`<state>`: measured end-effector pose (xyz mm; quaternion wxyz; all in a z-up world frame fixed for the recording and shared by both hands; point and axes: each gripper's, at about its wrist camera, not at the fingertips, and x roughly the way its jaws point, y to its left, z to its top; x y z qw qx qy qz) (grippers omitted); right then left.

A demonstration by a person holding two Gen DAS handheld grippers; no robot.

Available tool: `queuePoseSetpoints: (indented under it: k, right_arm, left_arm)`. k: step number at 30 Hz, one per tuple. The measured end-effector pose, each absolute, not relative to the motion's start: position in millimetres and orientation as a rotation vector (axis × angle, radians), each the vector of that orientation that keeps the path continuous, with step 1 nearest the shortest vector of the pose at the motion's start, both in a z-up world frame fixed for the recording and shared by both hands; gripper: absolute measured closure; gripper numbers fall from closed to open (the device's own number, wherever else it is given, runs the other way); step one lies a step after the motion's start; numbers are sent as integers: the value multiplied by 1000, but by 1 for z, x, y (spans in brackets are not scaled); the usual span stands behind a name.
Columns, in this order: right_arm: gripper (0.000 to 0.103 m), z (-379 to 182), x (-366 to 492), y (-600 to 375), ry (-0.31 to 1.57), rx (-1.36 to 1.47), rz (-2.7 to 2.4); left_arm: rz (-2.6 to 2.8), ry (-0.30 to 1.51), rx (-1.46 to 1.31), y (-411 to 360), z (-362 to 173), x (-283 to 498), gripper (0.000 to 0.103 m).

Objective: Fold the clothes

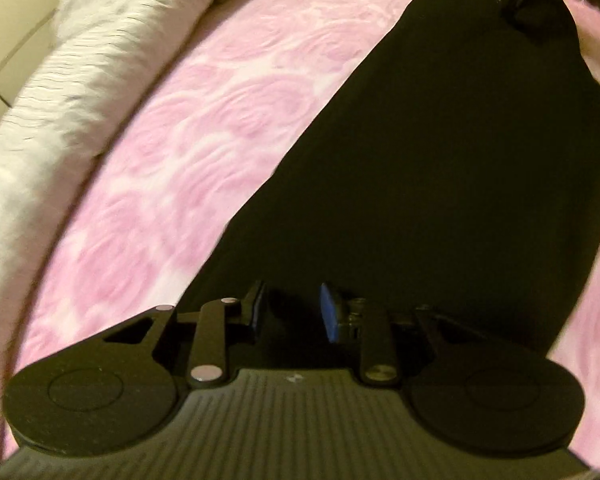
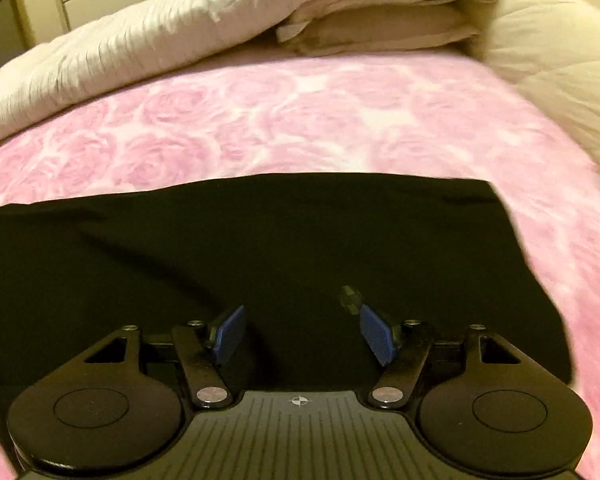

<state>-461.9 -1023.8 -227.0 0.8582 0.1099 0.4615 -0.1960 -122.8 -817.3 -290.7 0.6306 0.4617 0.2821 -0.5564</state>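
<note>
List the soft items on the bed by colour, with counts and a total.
Black garment: 1
Pink rose-print bedspread: 1
White quilt: 1
Beige folded bedding stack: 1
Cream quilted cover: 1
Total: 5

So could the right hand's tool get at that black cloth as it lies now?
Probably yes. The black cloth lies flat on the pink bedspread right under the right gripper, whose fingers stand open with nothing between them or in the way.
</note>
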Motion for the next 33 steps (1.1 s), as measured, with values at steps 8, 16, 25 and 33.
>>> queuePoseSetpoints:
  k: [8,16,25,33]
  right_arm:
    - [35,-240,-433,-1099,950,273,-478]
    - [45,-223,-535,-1107,971,321,-528]
    - [53,-223,-522,-1136,956,230,-642]
    - [51,-225,-560,-1063,978,232,-555]
  left_arm:
    - [-1212,635,1015,-868,-304,-107,76]
    - [-1397,592,1052,-863,-301,-167,76]
    - [-1394,575,1037,-873,-293,-170,71]
    - [-1258,725,1134,-785,-303,-183,70]
